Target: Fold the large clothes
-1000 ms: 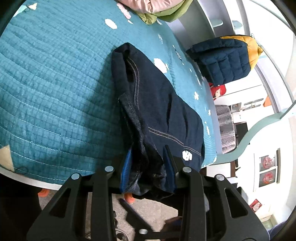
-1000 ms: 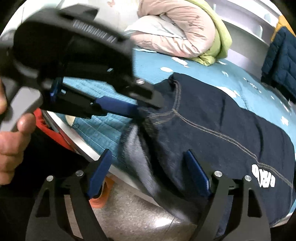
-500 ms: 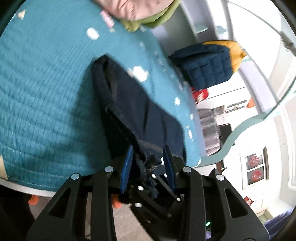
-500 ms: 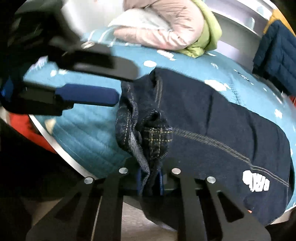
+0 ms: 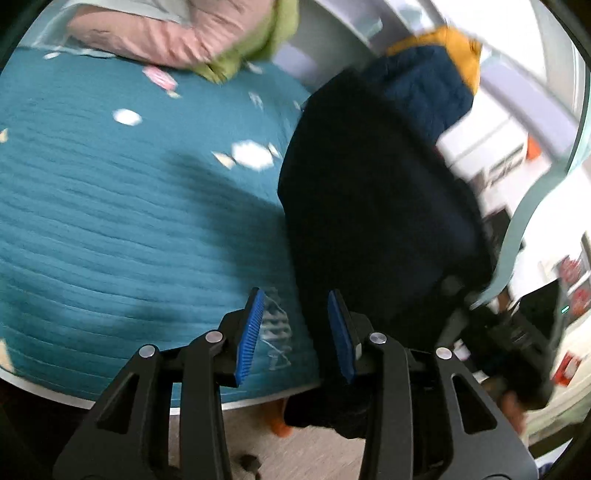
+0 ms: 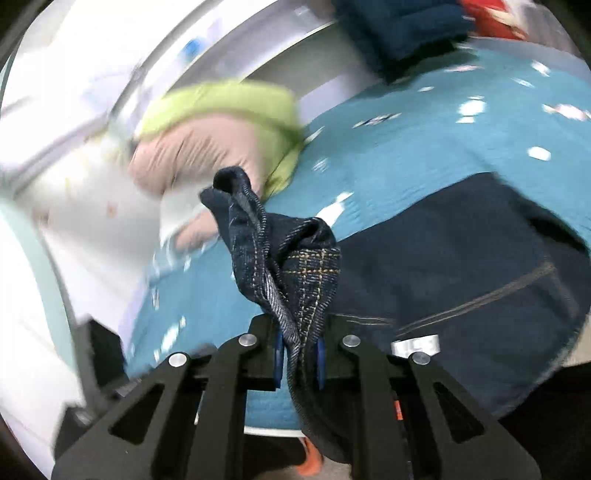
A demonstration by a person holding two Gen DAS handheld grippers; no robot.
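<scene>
Dark blue jeans (image 6: 461, 266) lie on a teal quilted bed (image 6: 424, 136). My right gripper (image 6: 299, 358) is shut on a bunched hem of the jeans (image 6: 291, 258) and holds it lifted above the bed. In the left wrist view the jeans (image 5: 373, 206) hang up as a dark blurred sheet to the right. My left gripper (image 5: 295, 332) is open and empty above the bed's front edge (image 5: 147, 221), with the cloth just right of its right finger. The right gripper's body (image 5: 517, 343) shows at the lower right.
A pink and green quilt (image 5: 177, 33) (image 6: 214, 133) is heaped at the head of the bed. A navy and yellow padded jacket (image 5: 436, 74) hangs beyond the bed. The floor (image 5: 314, 454) lies below the bed's front edge.
My left gripper has let go of the jeans and opened. My right gripper, shut on the hem, has lifted it and swung the cloth up off the bed.
</scene>
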